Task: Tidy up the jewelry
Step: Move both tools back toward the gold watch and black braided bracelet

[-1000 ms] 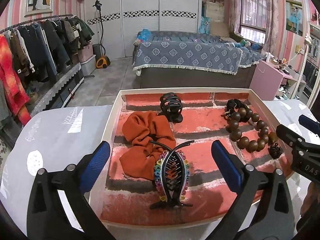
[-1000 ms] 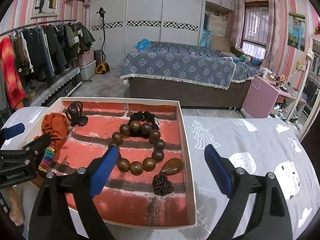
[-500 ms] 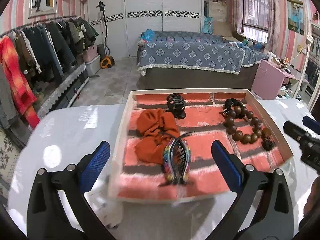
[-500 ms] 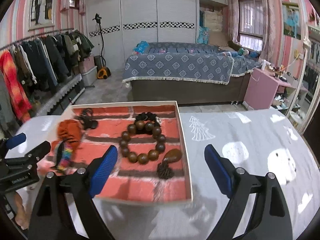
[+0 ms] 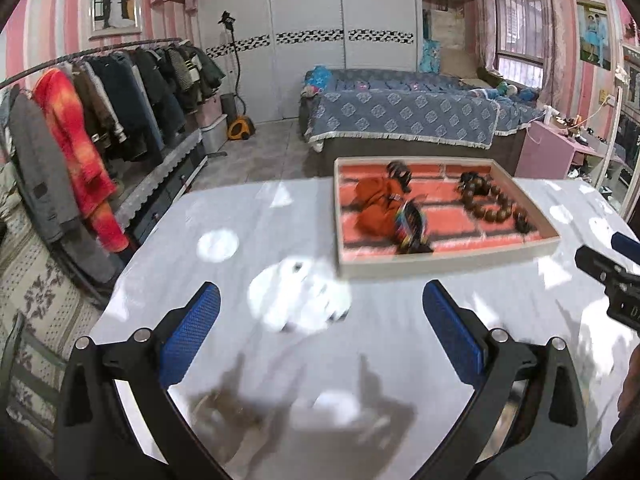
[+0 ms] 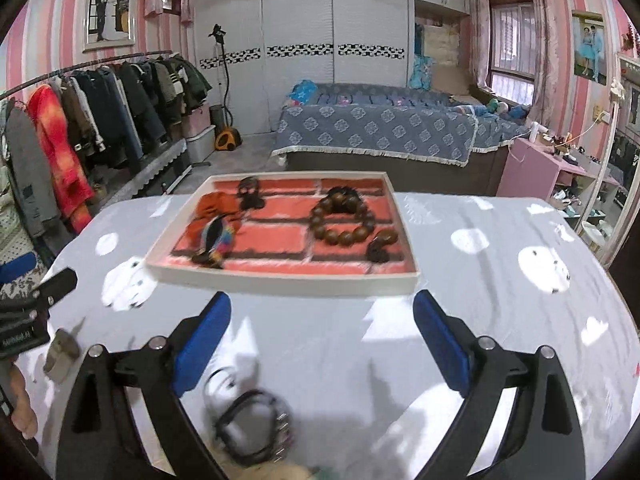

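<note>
A cream tray (image 5: pixel 448 265) (image 6: pixel 280 280) with a red brick-print lining sits on the white table. In it lie an orange scrunchie (image 5: pixel 374 210) (image 6: pixel 208 210), a rainbow claw clip (image 5: pixel 412 226) (image 6: pixel 218 238), a small black claw clip (image 5: pixel 400 172) (image 6: pixel 250 196) and a brown wooden bead bracelet (image 5: pixel 486 202) (image 6: pixel 340 220). My left gripper (image 5: pixel 320 336) and right gripper (image 6: pixel 322 340) are both open and empty, pulled back from the tray's near edge. A black cord bracelet (image 6: pixel 252 428) lies on the table under the right gripper. A small beige object (image 6: pixel 60 354) lies near the left gripper's tip.
A clothes rack (image 5: pixel 80 120) with hanging coats stands to the left of the table. A bed (image 6: pixel 380 128) with a blue cover is beyond it, and a pink cabinet (image 5: pixel 548 152) at the right. The right gripper's tip (image 5: pixel 608 272) shows at the left view's edge.
Both grippers have drawn back from over the tray, which now looks smaller and farther. The black cord bracelet and the small beige object have come into view on the table.
</note>
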{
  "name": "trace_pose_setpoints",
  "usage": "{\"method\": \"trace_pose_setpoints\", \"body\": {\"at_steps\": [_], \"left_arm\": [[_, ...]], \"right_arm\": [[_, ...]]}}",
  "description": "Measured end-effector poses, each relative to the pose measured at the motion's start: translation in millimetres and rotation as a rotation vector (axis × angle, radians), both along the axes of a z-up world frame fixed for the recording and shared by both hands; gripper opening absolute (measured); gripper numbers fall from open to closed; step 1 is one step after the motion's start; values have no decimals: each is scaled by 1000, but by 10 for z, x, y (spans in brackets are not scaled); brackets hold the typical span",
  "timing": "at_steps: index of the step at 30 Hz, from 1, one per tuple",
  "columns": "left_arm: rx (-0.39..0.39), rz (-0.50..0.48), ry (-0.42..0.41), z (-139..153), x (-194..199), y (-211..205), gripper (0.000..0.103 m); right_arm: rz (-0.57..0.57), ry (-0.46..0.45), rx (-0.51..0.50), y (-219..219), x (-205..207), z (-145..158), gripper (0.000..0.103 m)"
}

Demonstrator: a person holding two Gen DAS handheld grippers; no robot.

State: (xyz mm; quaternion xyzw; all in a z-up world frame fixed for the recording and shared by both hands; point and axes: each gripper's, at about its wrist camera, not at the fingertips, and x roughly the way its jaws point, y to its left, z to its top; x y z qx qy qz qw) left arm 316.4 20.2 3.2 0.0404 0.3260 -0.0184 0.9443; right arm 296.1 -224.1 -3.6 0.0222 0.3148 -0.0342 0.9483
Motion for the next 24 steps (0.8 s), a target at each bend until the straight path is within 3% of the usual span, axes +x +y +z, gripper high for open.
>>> {"method": "trace_pose_setpoints", "body": {"at_steps": [8, 12, 20, 24], "left_arm": [[21, 58, 34, -309, -447, 470, 98], [21, 77, 46, -477, -521, 654, 98], [2, 96, 56, -644, -583, 821, 98], [6, 85, 54, -661, -584, 819, 98]], "right_arm": [[58, 29, -74, 469, -368, -312, 91], [37, 56, -39, 395, -461, -503, 90], [29, 39, -34, 360, -540, -575, 89], [37, 81, -44, 372, -478, -654, 65]]}}
